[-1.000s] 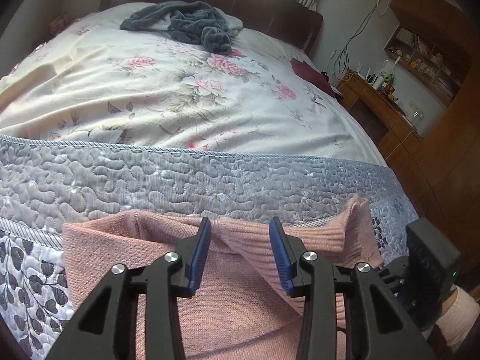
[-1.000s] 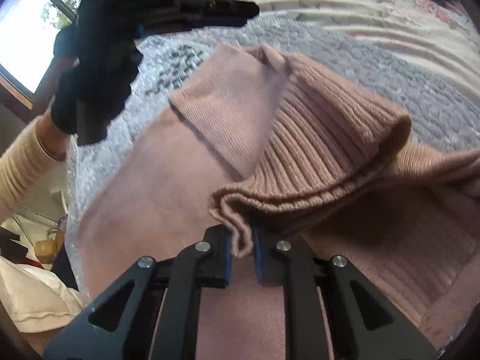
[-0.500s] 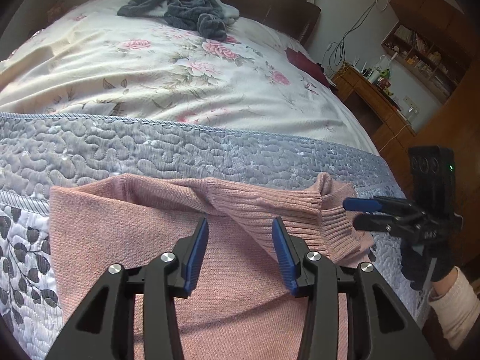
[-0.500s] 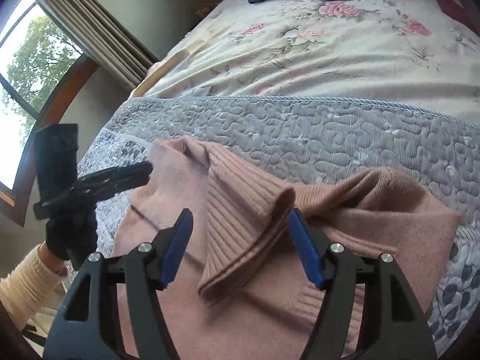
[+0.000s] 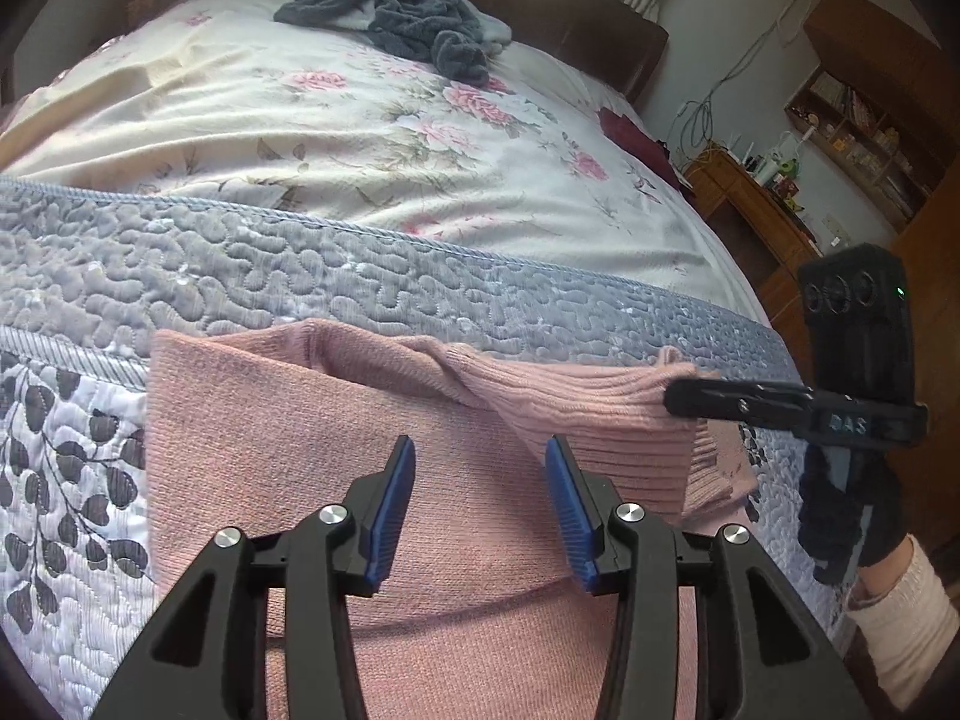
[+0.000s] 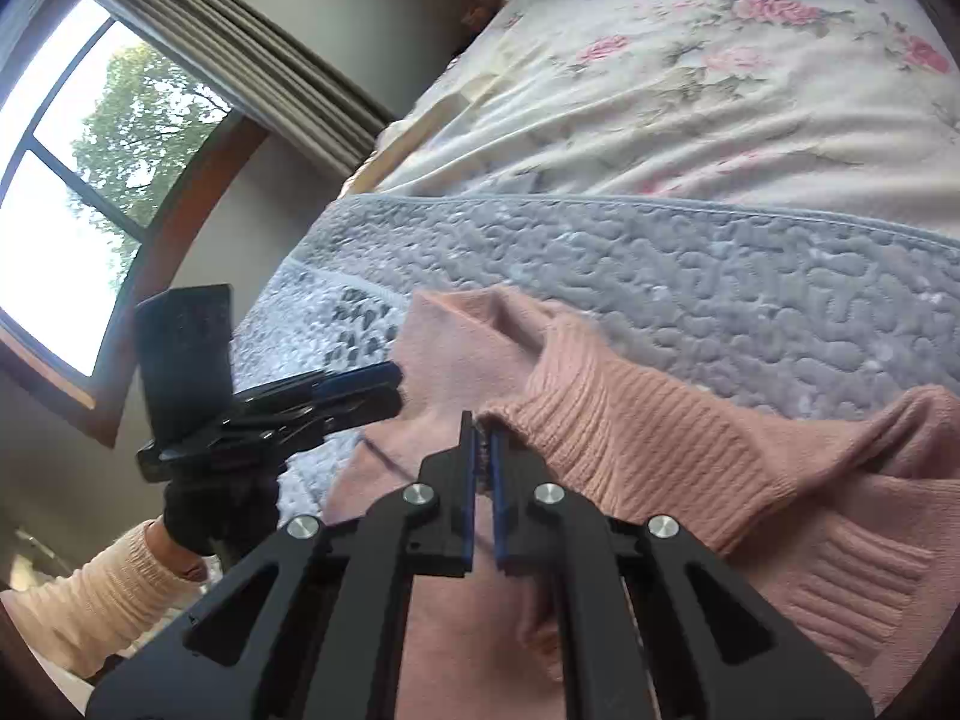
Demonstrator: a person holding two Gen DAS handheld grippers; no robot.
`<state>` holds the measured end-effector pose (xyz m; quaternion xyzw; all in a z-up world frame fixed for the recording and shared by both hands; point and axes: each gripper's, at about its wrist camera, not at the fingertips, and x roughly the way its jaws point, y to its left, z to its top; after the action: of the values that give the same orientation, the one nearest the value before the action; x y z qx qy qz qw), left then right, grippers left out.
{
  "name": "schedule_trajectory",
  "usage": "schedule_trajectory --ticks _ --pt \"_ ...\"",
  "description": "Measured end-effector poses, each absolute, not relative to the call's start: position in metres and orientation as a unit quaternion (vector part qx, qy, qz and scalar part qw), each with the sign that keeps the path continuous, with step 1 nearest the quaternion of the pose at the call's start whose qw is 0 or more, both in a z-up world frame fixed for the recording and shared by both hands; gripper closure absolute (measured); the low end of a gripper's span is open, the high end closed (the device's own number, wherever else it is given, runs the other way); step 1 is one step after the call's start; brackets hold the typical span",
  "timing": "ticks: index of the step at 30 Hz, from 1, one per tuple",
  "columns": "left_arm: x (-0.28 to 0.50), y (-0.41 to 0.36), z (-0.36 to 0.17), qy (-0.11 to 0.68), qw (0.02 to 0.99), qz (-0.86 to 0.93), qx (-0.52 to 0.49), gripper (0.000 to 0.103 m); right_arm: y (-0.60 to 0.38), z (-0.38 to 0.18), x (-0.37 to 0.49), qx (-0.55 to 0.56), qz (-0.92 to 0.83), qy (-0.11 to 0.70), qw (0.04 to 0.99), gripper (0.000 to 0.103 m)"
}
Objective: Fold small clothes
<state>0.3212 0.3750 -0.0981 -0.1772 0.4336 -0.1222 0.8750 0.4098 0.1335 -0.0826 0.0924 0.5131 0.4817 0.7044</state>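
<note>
A bed (image 5: pixel 336 138) is seen spread with a cream floral cover and a grey quilted band (image 5: pixel 252 276) across its near part. A pink knit sweater (image 5: pixel 288 456) is laid flat at the bed's near edge, its ribbed sleeve (image 5: pixel 588 414) folded across the body. Dark grey clothes (image 5: pixel 414 18) are heaped at the far end, by the headboard. The left gripper (image 5: pixel 480 504) is held over the sweater's body with its blue-padded jaws spread wide and nothing between them. The right gripper (image 6: pixel 483 438) is seen with its jaws drawn narrow, pinching the end of the ribbed sleeve near the bed's right edge.
</note>
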Motion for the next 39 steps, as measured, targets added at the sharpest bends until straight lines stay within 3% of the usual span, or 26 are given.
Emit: schedule_trajectory --ticks 9,11,13,16,20,24,25,26,27,29,33,37,39 --pt "0.344 0.389 -0.123 0.468 0.841 -0.121 -0.241 0.057 0.178 -0.138 0.346 0.015 0.503 0.589 0.632 0.091" --pt "0.35 0.385 -0.13 0.476 0.836 -0.123 -0.241 0.057 0.156 -0.128 0.347 0.05 0.502 0.574 0.644 0.083" --pt "0.357 0.38 -0.134 0.48 0.835 -0.122 -0.238 0.057 0.124 -0.116 0.36 0.076 0.467 0.555 0.684 0.061" --pt "0.372 0.369 -0.14 0.493 0.827 -0.128 -0.238 0.057 0.087 -0.11 0.392 0.081 0.39 0.548 0.735 0.059" --pt "0.384 0.35 -0.15 0.515 0.819 -0.126 -0.218 0.052 0.057 -0.129 0.428 0.129 0.33 0.584 0.73 0.053" --pt "0.39 0.334 -0.164 0.534 0.813 -0.121 -0.198 0.054 0.062 -0.154 0.438 0.14 0.317 0.614 0.709 0.055" --pt "0.39 0.33 -0.166 0.534 0.814 -0.122 -0.192 0.056 0.065 -0.159 0.44 0.146 0.317 0.618 0.704 0.073" --pt "0.389 0.327 -0.167 0.533 0.815 -0.126 -0.189 0.072 0.068 -0.162 0.443 0.152 0.323 0.621 0.698 0.087" --pt "0.389 0.324 -0.167 0.534 0.815 -0.13 -0.187 0.081 0.07 -0.164 0.447 0.151 0.319 0.625 0.697 0.095" --pt "0.388 0.323 -0.164 0.523 0.821 -0.133 -0.186 0.091 0.07 -0.155 0.454 0.132 0.306 0.61 0.719 0.095" --pt "0.382 0.326 -0.159 0.494 0.837 -0.133 -0.195 0.092 0.061 -0.134 0.474 0.104 0.273 0.574 0.765 0.096" --pt "0.384 0.325 -0.177 0.508 0.835 -0.111 -0.179 0.092 0.066 -0.159 0.482 0.104 0.259 0.601 0.749 0.095" --pt "0.38 0.33 -0.175 0.505 0.831 -0.118 -0.2 0.091 0.06 -0.156 0.473 0.125 0.27 0.595 0.747 0.089"
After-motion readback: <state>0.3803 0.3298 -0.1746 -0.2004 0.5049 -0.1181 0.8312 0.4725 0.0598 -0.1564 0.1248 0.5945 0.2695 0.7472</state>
